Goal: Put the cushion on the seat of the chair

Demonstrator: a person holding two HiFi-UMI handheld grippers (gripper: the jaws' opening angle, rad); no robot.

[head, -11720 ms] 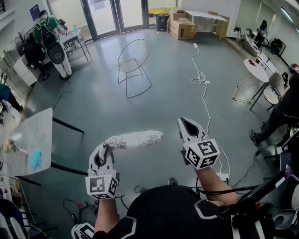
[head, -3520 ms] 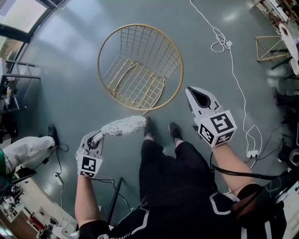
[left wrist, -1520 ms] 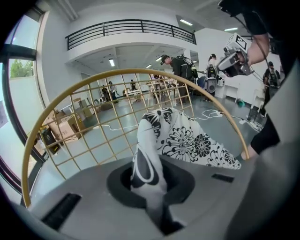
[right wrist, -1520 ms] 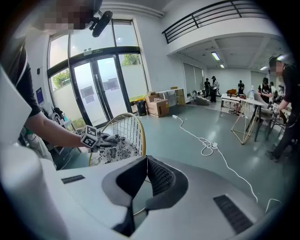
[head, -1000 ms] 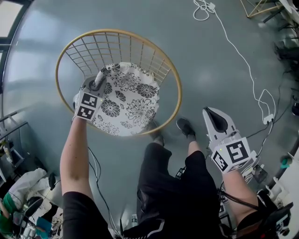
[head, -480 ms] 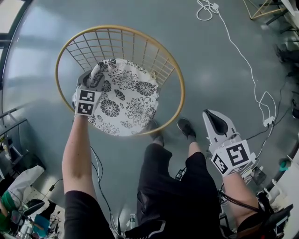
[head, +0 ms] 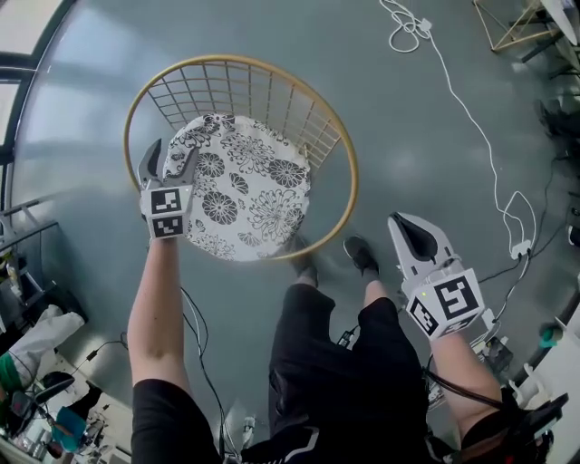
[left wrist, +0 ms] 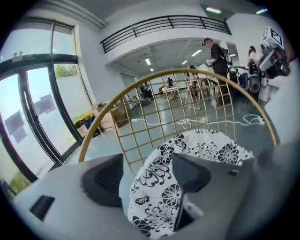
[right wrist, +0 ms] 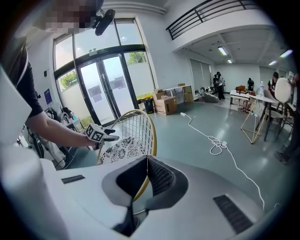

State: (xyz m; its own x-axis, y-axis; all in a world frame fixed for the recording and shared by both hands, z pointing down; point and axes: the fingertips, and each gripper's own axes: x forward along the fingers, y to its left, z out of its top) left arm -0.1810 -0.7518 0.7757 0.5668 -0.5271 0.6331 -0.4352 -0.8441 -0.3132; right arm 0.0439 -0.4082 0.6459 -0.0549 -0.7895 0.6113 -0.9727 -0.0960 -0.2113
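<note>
The black-and-white flowered cushion [head: 245,195] lies in the bowl of the gold wire chair [head: 349,172]. My left gripper [head: 169,159] hovers at the cushion's left edge; its jaws have just been opening and now stand wide. In the left gripper view the cushion's edge [left wrist: 187,159] still lies between the spread jaws, with neither pad pressing on it, and the chair's wire back [left wrist: 154,122] rises behind. My right gripper [head: 408,228] hangs to the right of the chair, shut and empty. The right gripper view shows the chair [right wrist: 152,136] and cushion [right wrist: 119,149] ahead.
The person's shoes [head: 362,256] stand at the chair's near rim. A white cable [head: 471,100] snakes across the floor to the right. A gold wire frame [head: 507,23] stands at the top right. Clutter lies at the bottom left. Cardboard boxes [right wrist: 171,104] sit by the glass doors.
The left gripper has let go of the cushion: its jaws opened wide and it drew back toward the cushion's left edge. The cushion now rests in the chair. The right gripper stayed put.
</note>
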